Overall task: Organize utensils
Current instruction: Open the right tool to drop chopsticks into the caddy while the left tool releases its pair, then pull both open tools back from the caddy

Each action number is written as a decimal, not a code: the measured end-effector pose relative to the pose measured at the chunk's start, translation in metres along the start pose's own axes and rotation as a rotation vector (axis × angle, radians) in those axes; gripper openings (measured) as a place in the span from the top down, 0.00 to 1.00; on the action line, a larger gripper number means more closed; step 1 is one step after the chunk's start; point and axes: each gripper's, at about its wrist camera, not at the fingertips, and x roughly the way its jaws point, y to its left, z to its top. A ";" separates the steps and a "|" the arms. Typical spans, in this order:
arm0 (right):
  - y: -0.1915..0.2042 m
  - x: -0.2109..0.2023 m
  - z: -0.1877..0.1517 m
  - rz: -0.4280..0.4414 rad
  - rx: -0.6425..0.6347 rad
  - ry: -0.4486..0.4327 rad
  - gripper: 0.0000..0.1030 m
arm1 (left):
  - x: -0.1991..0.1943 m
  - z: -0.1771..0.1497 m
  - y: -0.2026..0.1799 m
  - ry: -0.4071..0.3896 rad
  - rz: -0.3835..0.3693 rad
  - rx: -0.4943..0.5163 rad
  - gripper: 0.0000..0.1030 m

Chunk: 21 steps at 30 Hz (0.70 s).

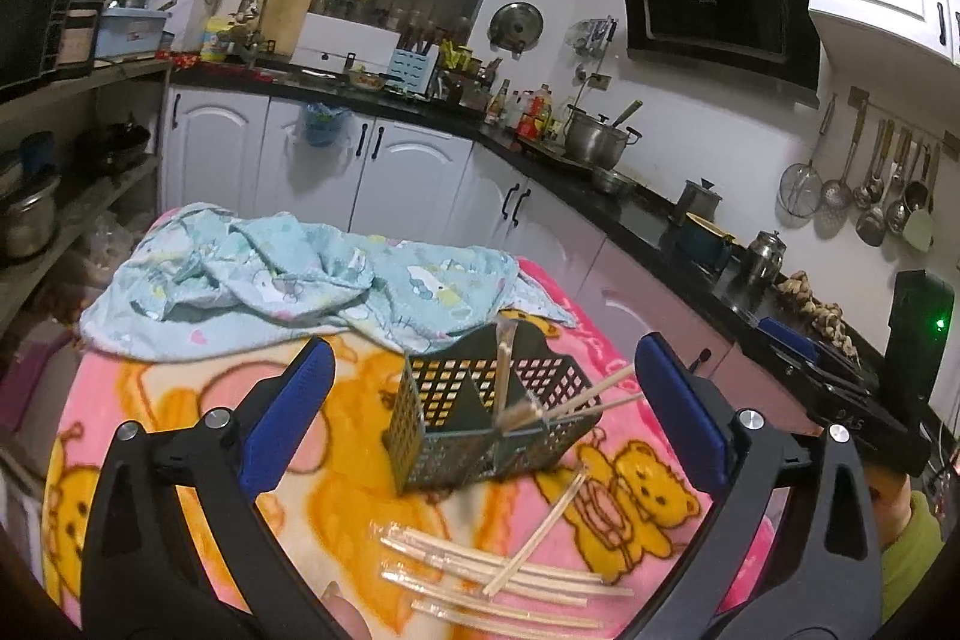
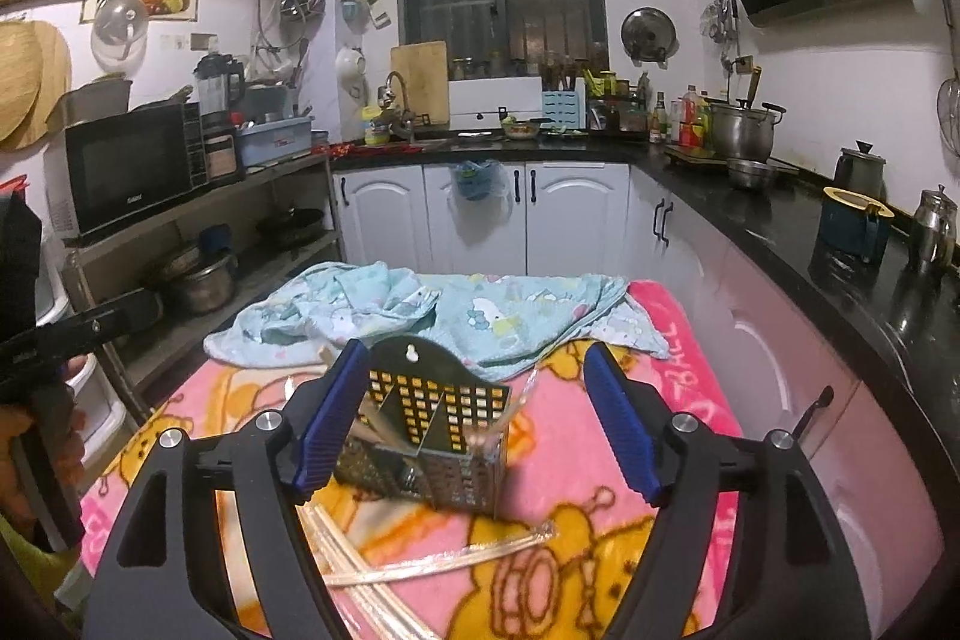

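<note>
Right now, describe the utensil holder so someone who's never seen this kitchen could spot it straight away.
Find the pink cartoon-bear blanket covering the table in the middle of the kitchen. Near its centre, in front of the crumpled light-blue cloth, stands the dark perforated holder. It alone is a grid-holed box with chopsticks poking out; other chopsticks lie loose.

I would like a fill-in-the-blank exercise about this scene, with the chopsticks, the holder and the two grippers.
1. The perforated utensil holder stands on a pink ____ with cartoon bears.
2. Several wrapped chopsticks lie loose in front of the ____.
3. The jaws of the left gripper and the right gripper are both ____.
4. Behind the holder lies a crumpled light blue ____.

Missing words: blanket; holder; open; cloth
</note>
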 end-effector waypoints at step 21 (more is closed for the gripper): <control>0.020 -0.016 -0.053 0.025 -0.019 0.084 0.27 | -0.009 -0.053 0.022 0.087 0.056 -0.041 0.10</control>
